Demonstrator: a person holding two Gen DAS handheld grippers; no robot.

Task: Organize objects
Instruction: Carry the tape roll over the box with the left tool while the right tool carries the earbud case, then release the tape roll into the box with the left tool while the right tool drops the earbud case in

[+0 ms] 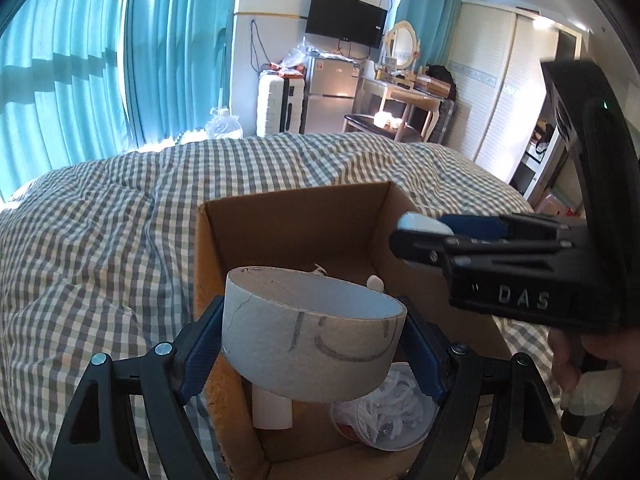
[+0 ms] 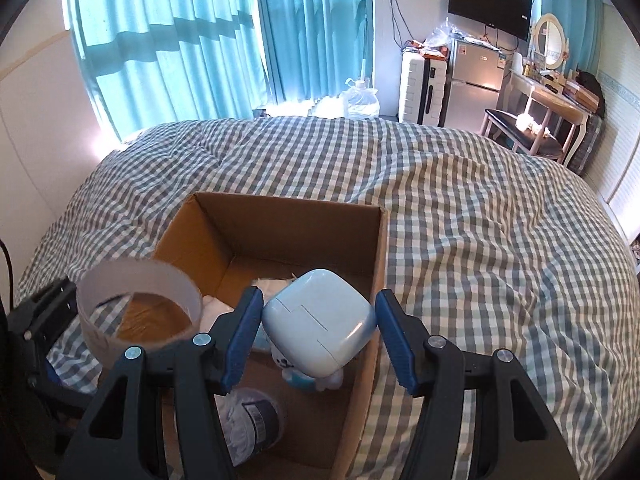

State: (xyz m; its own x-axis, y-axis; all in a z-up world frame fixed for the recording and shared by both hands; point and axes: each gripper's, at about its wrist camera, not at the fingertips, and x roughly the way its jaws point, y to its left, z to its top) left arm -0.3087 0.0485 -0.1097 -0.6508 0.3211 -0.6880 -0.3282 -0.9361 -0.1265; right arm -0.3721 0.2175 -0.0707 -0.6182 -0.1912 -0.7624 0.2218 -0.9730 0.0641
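Cardboard box point(image 2: 304, 220): above it, a tape ring point(image 1: 312, 332) is clamped by the left gripper point(image 1: 312, 344), and a pale-blue case point(image 2: 320, 320) is pinched by the right gripper point(image 2: 320, 332).

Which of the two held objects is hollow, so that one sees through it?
The cardboard ring in the left gripper; the light blue case in the right gripper is closed.

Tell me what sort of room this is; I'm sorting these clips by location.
A bedroom, most likely: a bed with a checked duvet, a vanity table with an oval mirror, and a wall-mounted TV above a small fridge.
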